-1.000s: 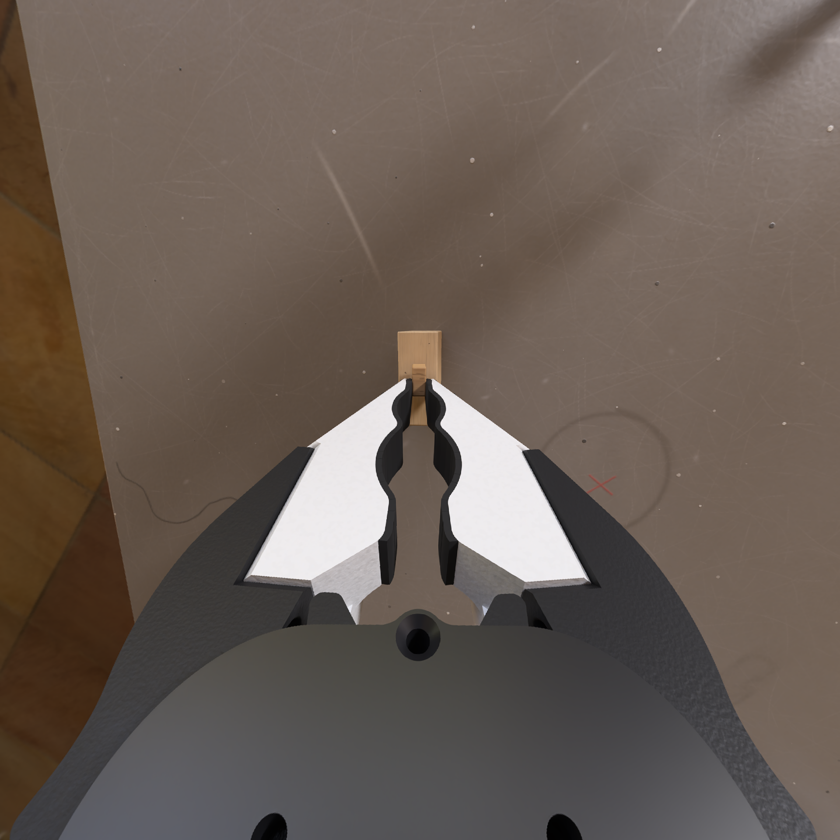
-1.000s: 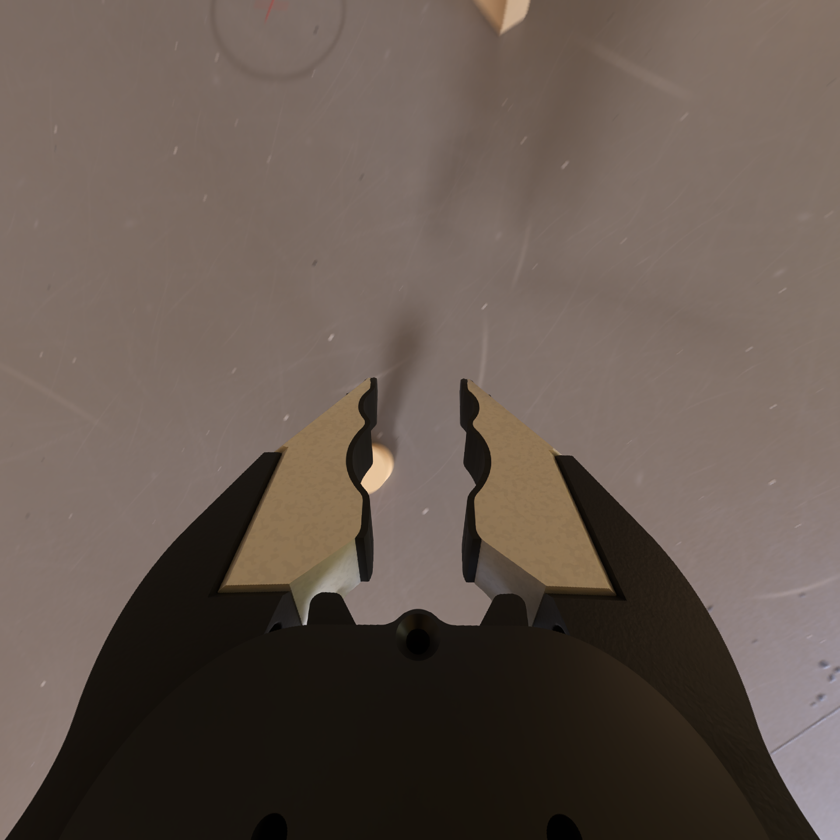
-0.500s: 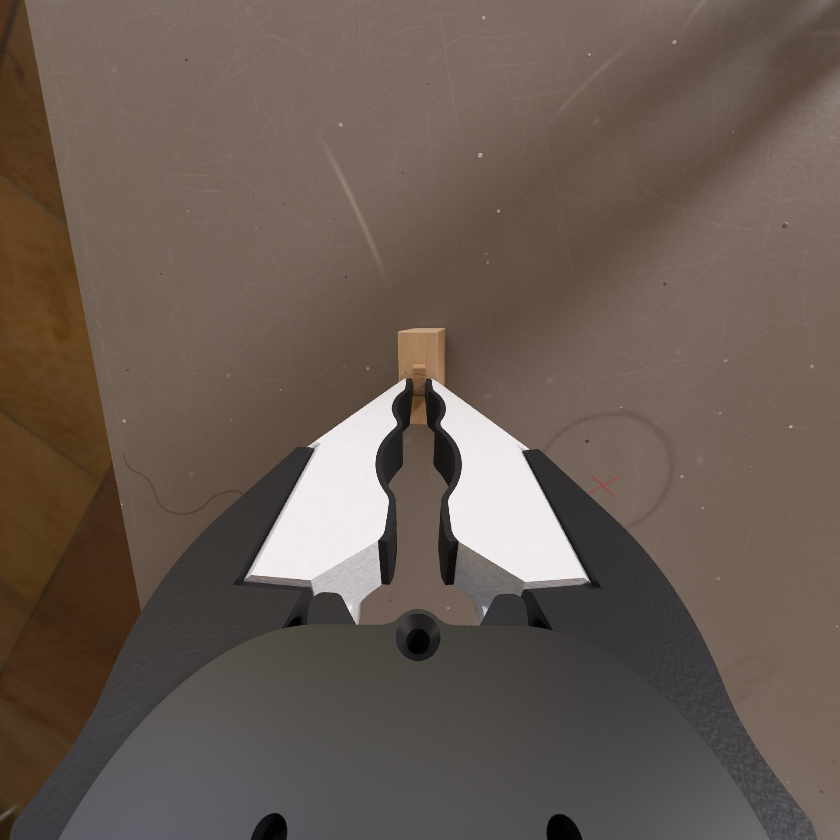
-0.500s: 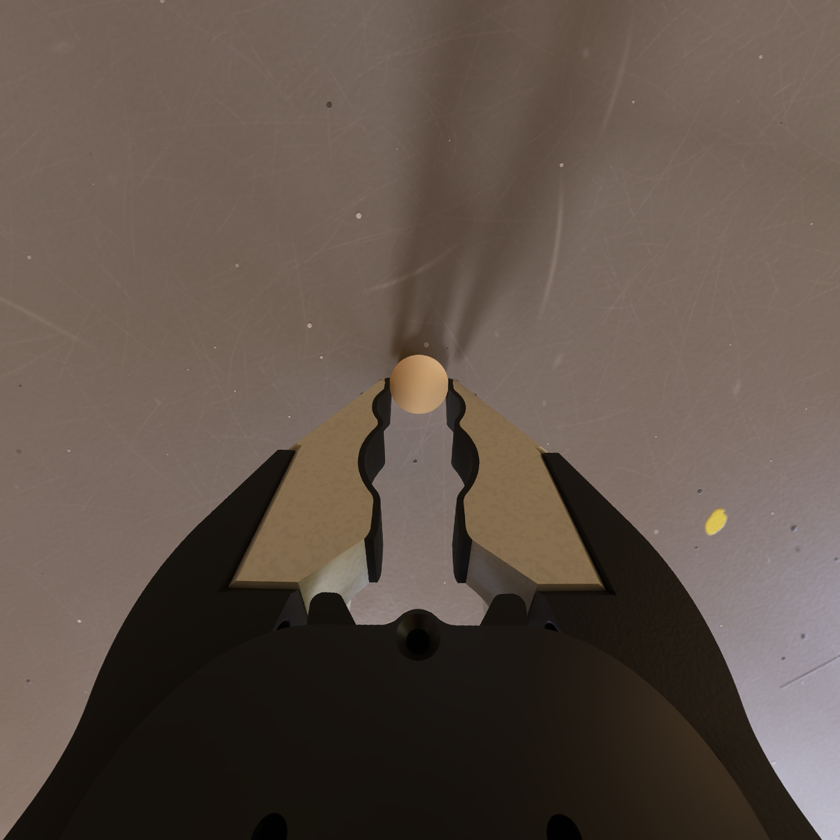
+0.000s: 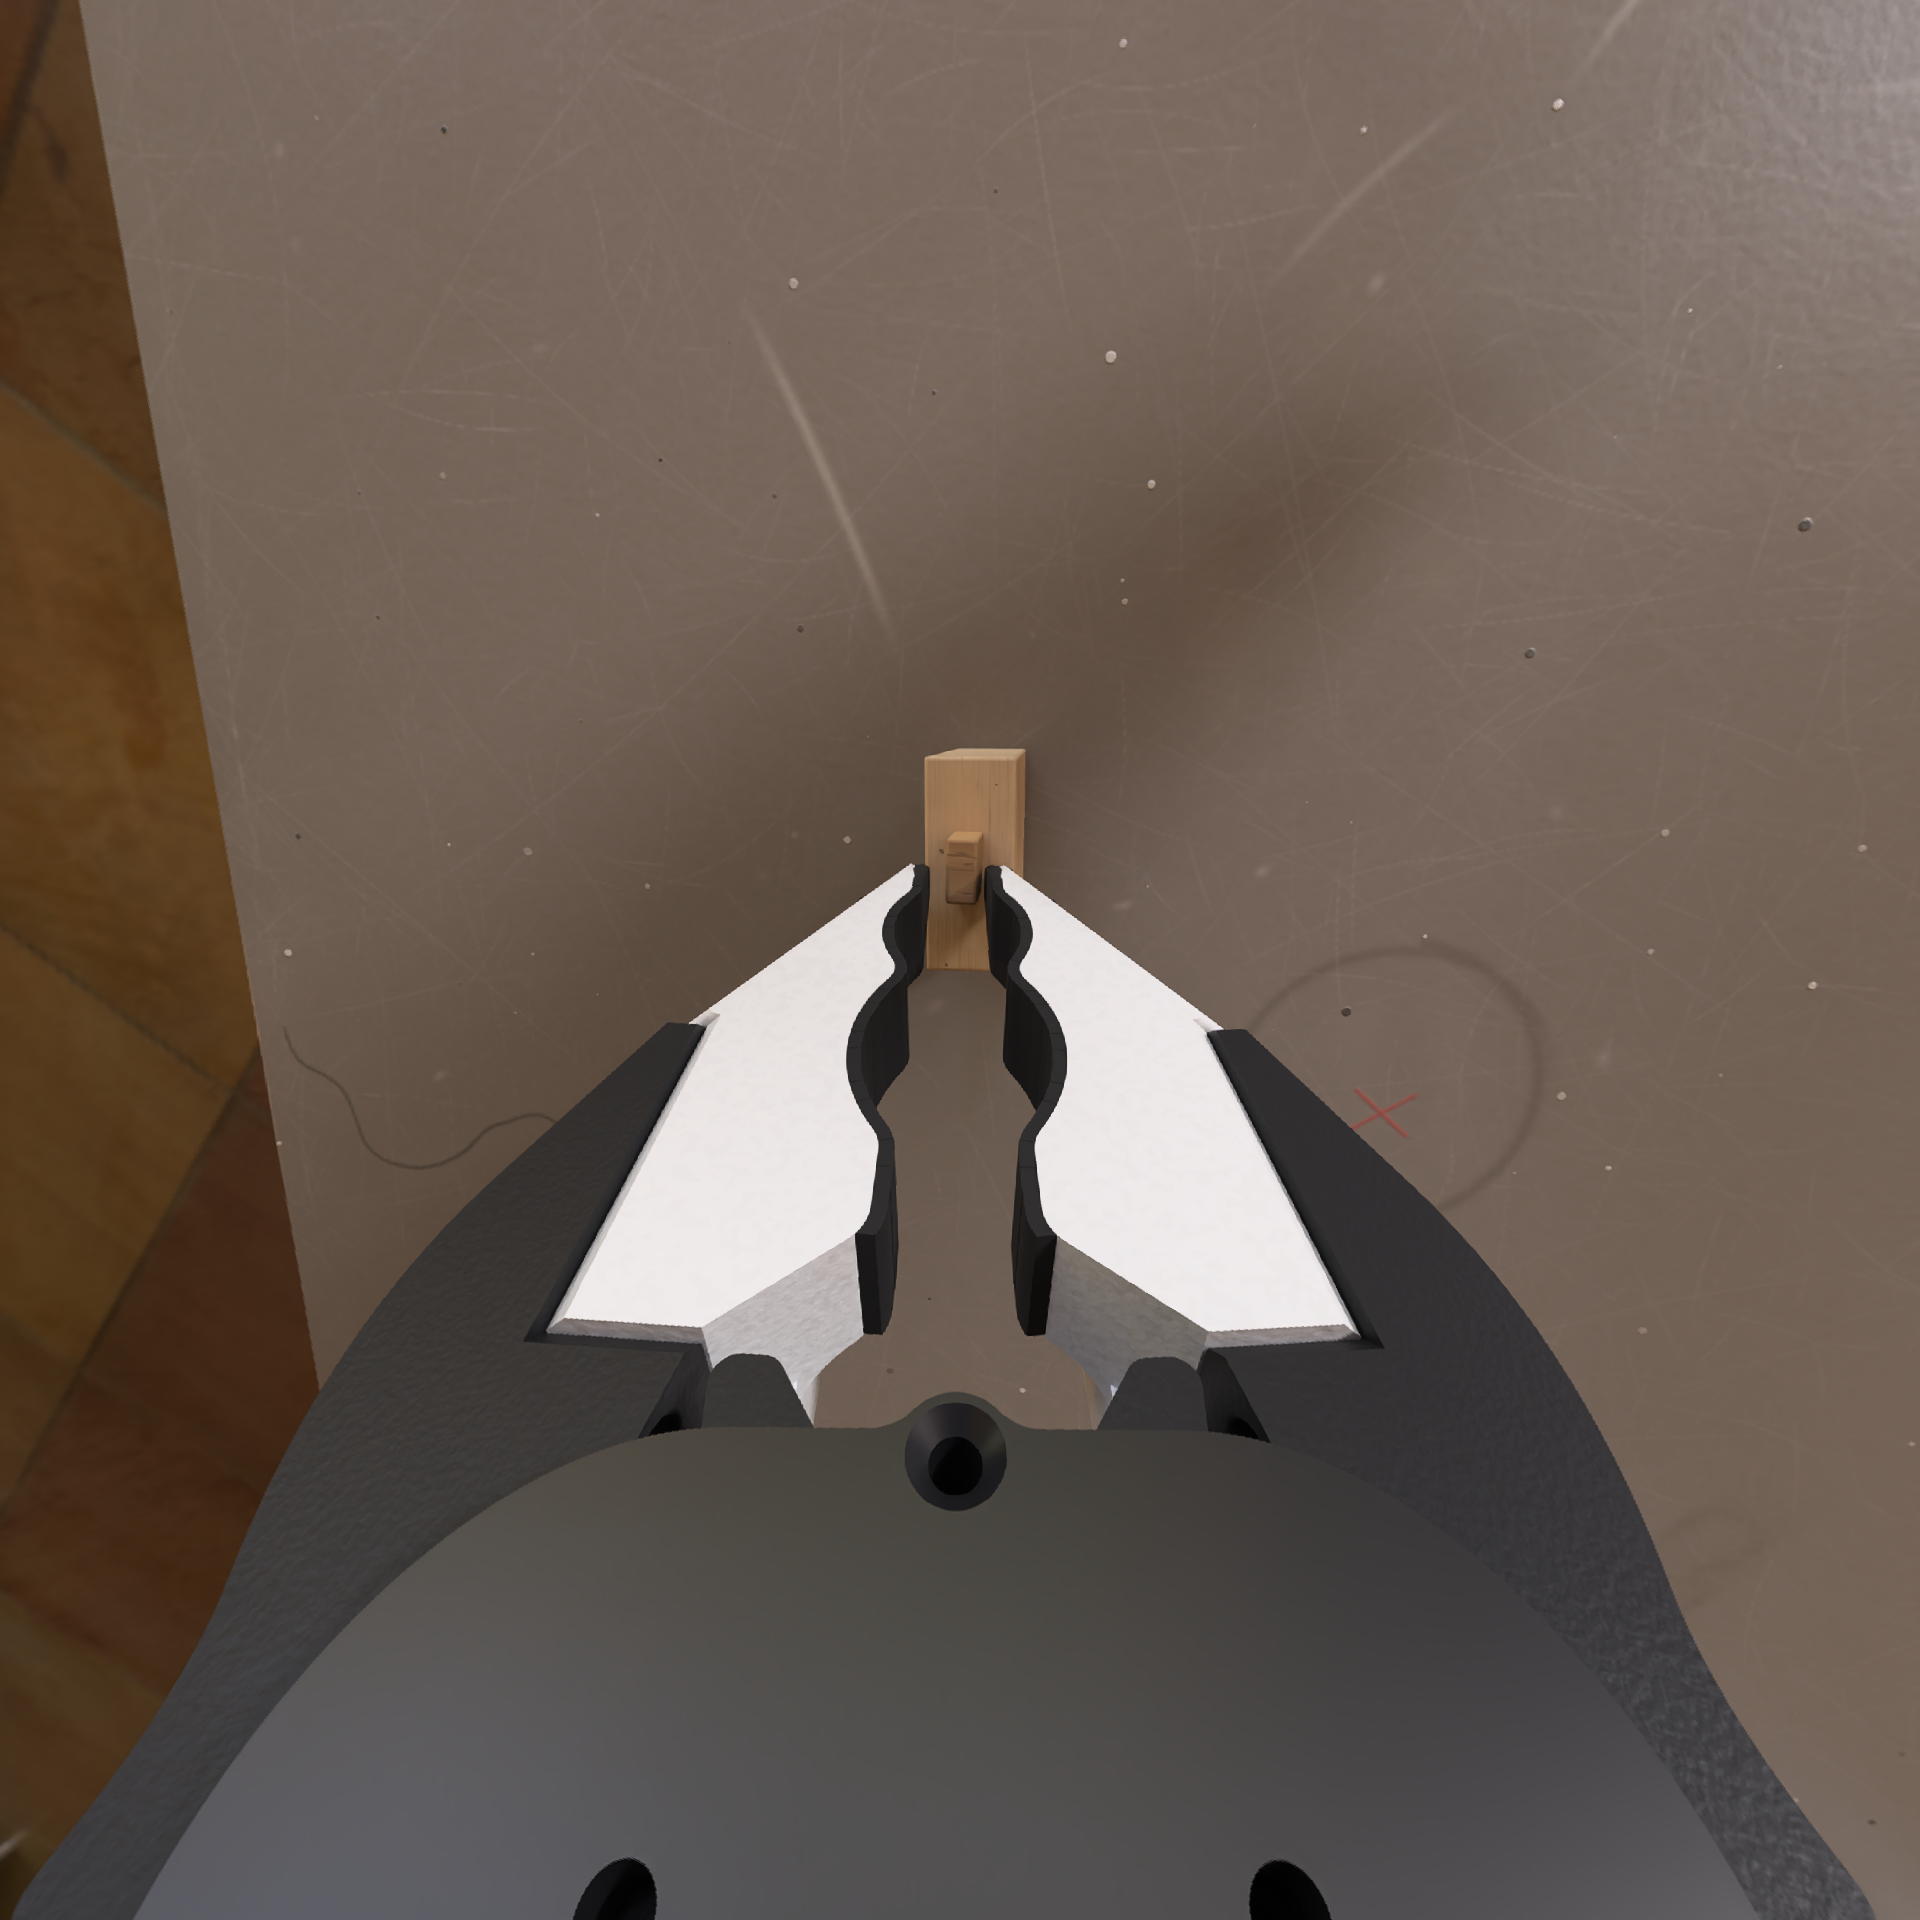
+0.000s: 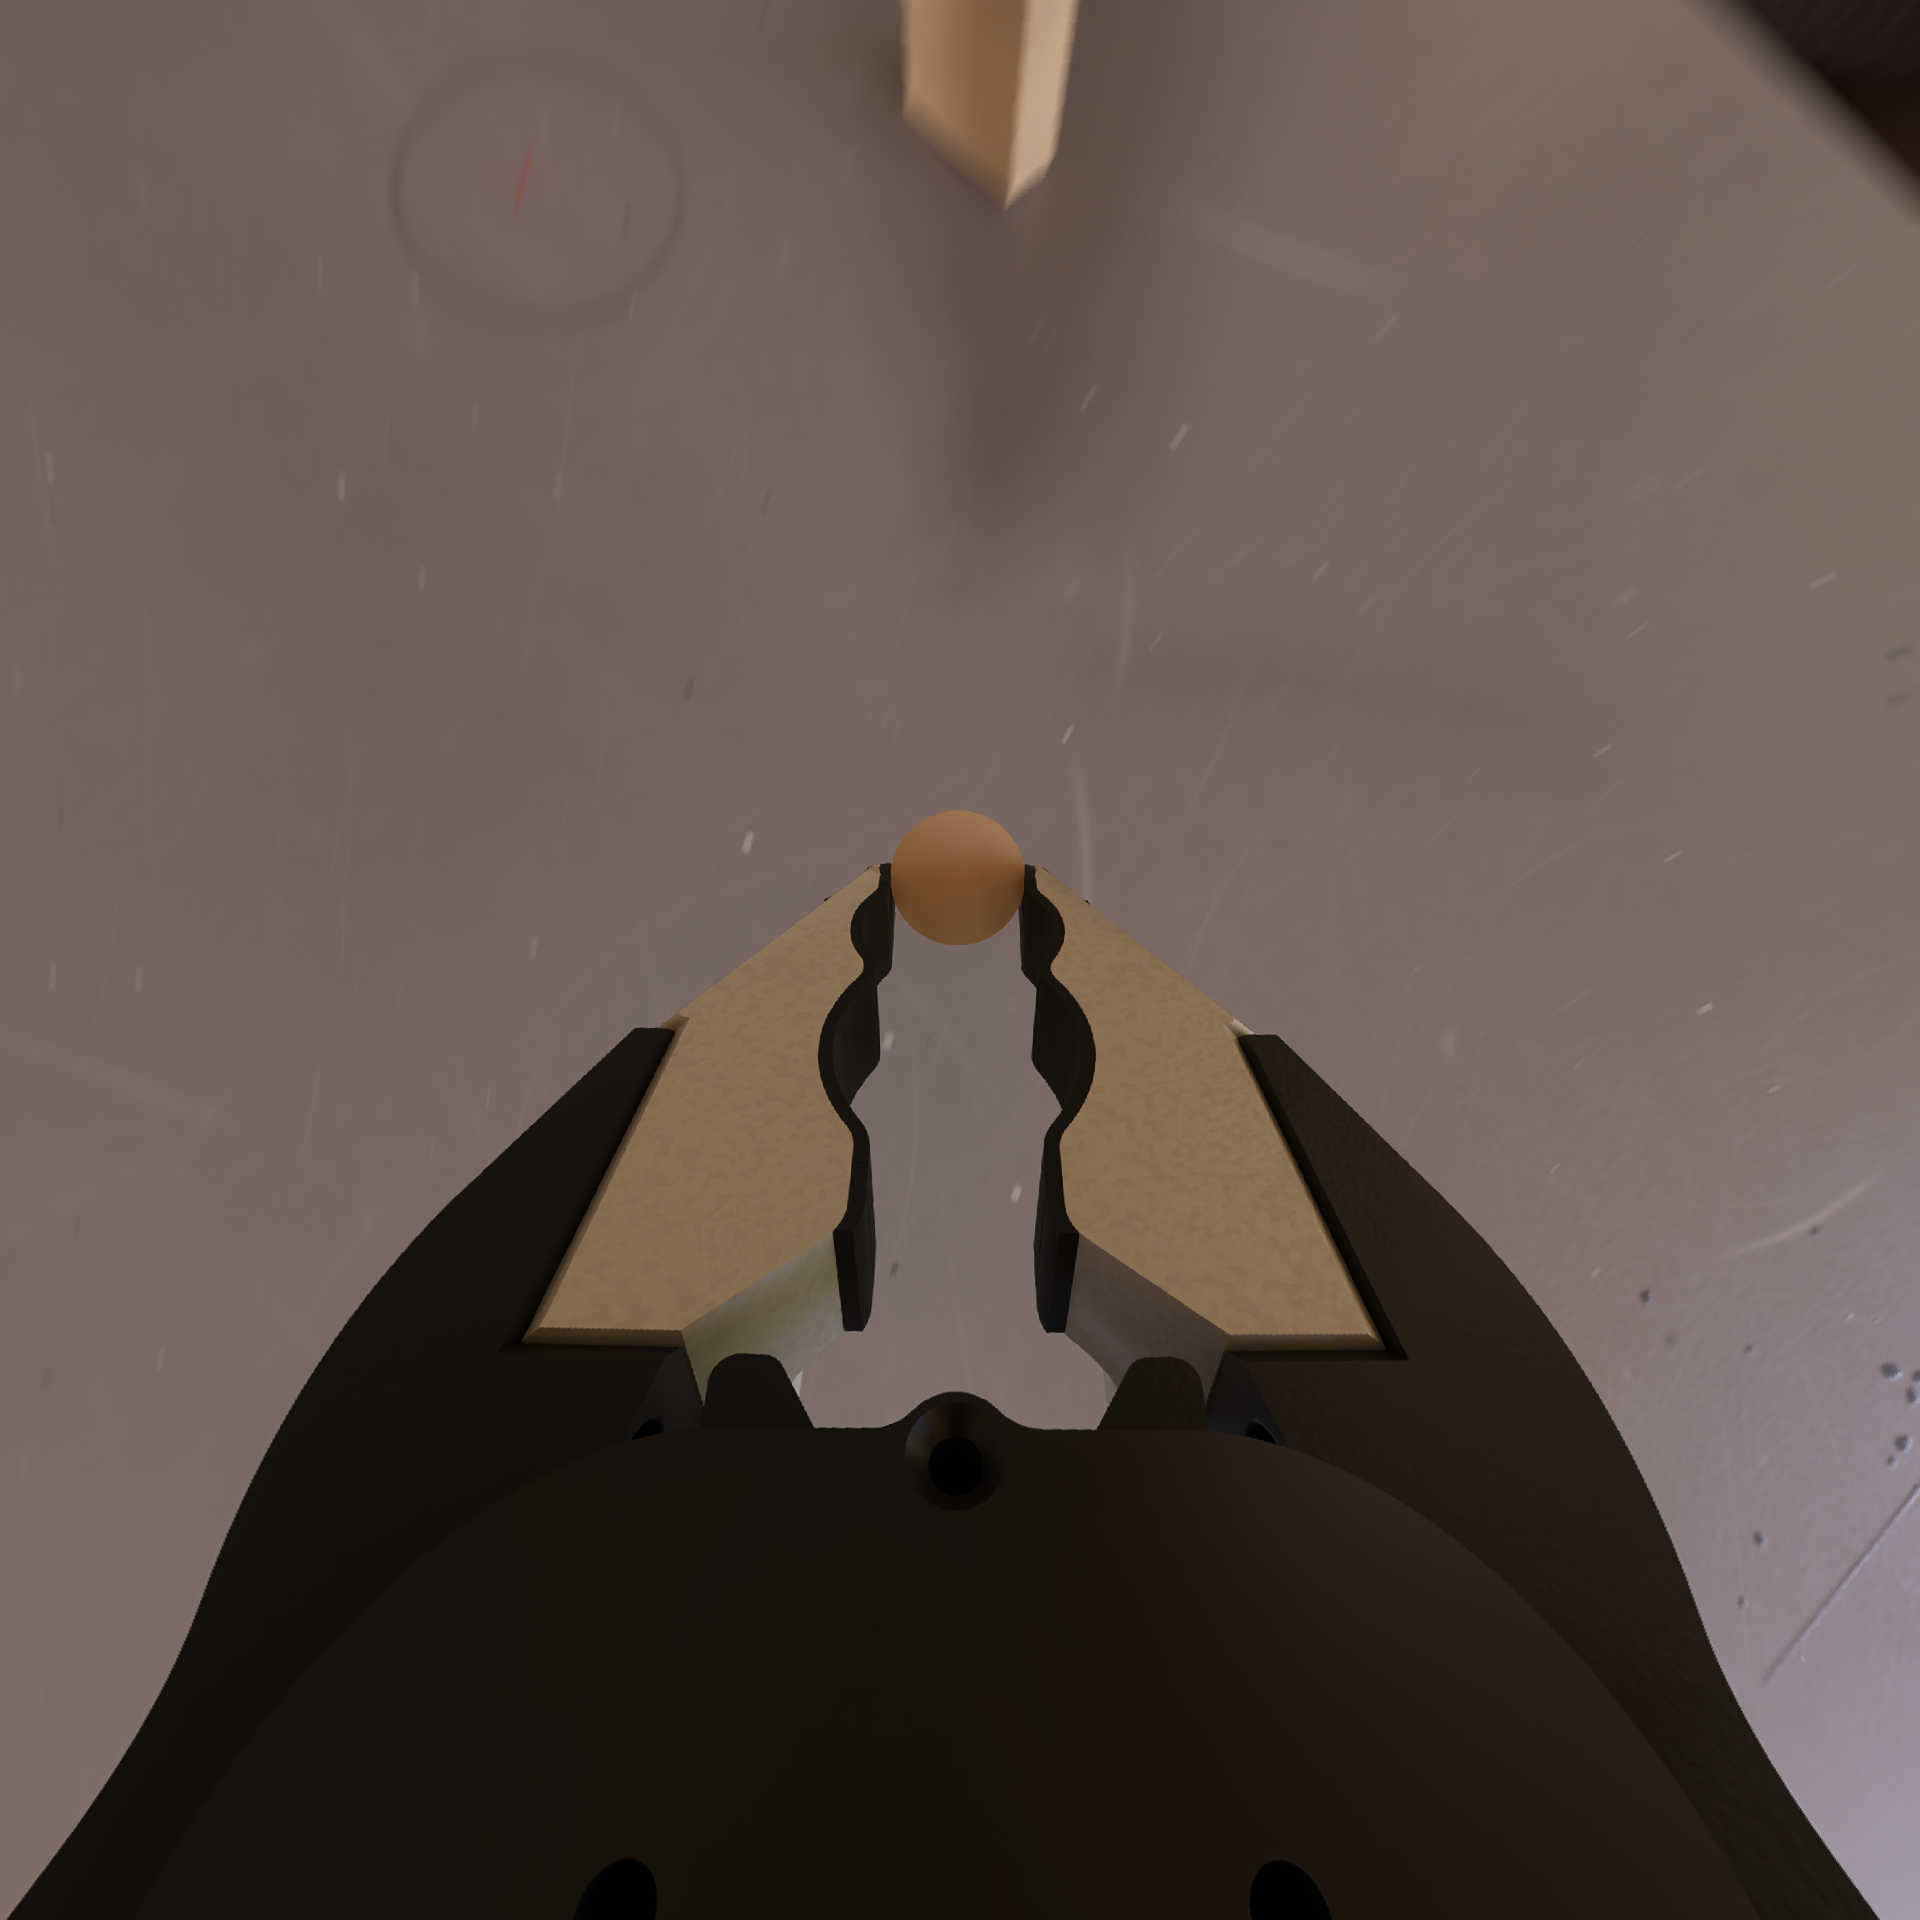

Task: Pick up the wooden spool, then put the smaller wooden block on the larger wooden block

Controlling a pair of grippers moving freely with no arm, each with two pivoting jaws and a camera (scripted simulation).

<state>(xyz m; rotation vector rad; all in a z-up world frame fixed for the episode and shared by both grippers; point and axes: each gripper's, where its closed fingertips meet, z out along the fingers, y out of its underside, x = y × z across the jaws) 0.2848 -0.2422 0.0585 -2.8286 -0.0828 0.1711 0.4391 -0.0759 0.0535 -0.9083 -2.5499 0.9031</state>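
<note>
So the left gripper (image 5: 954,883) was pinched shut on the smaller wooden block (image 5: 963,868), held right over the upright larger wooden block (image 5: 974,831) on the table (image 5: 1247,364); the right gripper (image 6: 957,883) was clamped on the wooden spool (image 6: 957,876), lifted clear. No containers anywhere

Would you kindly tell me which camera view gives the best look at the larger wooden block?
The left wrist view: the larger wooden block stands whole and sharp beyond the left tool, which grips the smaller wooden block. The right wrist view shows only its blurred lower part, cut off at the top edge.
</note>
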